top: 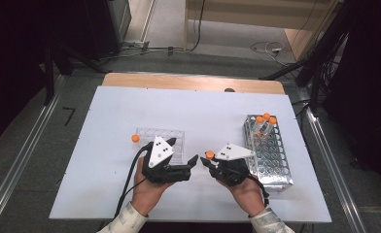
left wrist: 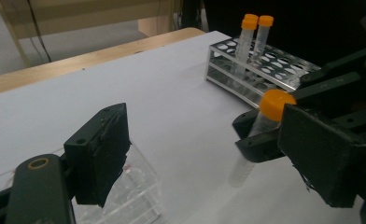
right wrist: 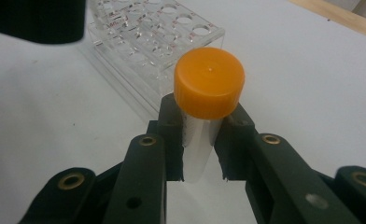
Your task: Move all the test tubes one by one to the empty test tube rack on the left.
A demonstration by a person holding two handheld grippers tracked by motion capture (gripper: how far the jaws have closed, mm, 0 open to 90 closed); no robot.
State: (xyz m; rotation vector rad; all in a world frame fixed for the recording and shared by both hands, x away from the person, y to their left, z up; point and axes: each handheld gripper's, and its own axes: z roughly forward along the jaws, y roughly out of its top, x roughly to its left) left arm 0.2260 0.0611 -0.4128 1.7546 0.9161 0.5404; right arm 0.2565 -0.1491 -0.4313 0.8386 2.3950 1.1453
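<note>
The far half of the counter (top: 188,104) is left bare and open for passage. Nearer, the middle is blocked by a clear rack (top: 165,141) at left and a metal rack (top: 271,155) with 3 upright tubes (top: 265,121) at right.

Tube (right wrist: 197,140) base behind jaws

We see a clear plastic tube with an orange screw cap (right wrist: 209,84), upright, clamped just under its cap between the right gripper (right wrist: 200,140) pads, bottom end hanging free above the white tabletop. In the left gripper view the same tube (left wrist: 265,122) stands just beyond the left gripper (left wrist: 218,154), a bit off to one side of its wide jaws, cap on top, nothing inside that we can tell.
</note>
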